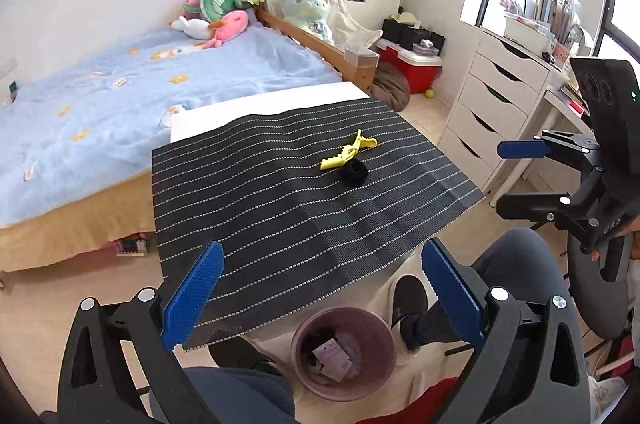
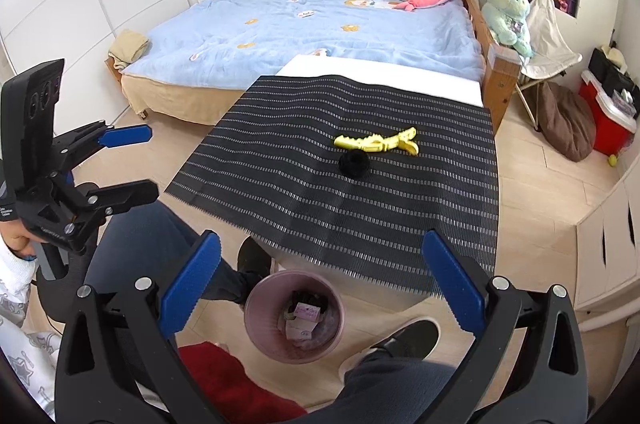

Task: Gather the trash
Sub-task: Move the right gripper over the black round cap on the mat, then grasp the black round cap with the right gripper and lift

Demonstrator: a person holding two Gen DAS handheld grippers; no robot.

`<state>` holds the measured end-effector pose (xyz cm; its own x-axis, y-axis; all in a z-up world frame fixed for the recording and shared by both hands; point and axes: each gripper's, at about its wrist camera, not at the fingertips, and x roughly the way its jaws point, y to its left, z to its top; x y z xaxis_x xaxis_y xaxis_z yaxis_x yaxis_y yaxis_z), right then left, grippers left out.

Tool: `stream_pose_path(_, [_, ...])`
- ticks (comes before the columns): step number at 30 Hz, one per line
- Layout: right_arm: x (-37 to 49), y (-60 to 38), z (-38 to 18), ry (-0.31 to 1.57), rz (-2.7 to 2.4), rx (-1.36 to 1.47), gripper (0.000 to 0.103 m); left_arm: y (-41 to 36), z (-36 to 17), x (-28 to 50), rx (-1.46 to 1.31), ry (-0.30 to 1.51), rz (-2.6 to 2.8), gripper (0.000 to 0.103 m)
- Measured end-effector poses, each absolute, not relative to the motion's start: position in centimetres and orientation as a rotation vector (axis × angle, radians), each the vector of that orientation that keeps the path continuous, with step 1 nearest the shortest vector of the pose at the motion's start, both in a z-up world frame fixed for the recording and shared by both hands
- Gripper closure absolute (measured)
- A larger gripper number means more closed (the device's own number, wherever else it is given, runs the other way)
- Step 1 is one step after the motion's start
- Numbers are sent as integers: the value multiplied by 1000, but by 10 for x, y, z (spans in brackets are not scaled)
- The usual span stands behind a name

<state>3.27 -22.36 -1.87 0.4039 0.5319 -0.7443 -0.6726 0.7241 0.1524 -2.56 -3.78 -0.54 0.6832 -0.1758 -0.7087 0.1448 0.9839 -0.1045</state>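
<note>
Both grippers hang over the near edge of the counter (image 2: 384, 70), the left gripper (image 1: 320, 300) and the right gripper (image 2: 320, 288) alike with jaws released and nothing between them. On the striped mat (image 2: 280, 184), toward the far right corner, a yellow clip (image 2: 376, 142) lies just beside a black hair tie (image 2: 354, 162) (possibly touching). The pink bin (image 2: 256, 308) stands on the floor below the near edge, paper scraps inside.

Only a yellow clip (image 2: 376, 143) and black ring (image 2: 353, 163) are sitting mid-mat (image 2: 280, 184); near mat and bin (image 2: 256, 304) mouth are lying open.
</note>
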Motion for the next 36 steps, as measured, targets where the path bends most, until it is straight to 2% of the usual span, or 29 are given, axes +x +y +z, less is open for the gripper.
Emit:
stream_pose_path(12, [93,-174,-27,895,769,-329,4,-21,-5,-16,-64,788,-157,8])
stream_pose_path(28, [164,-126,-93,1104,758,-416,4,-9,-19,-14,-93,819,-134,8])
stream_pose_path(29, [166,-124,-97,1109,758,-418,6,-8,-20,-14,-94,820,-133,8])
stream_pose_path(32, [168,-120,-105,1127,757,-437,23,-5,-22,-14,-104,826,-129,8])
stream_pose_path(34, [168,-118,-109,1133,760,-445,27,-4,-24,-13,-109,829,-127,8])
stream_pose_path(36, [170,-118,-111,1137,759,-444,36,-3,-26,-13,-114,834,-127,8])
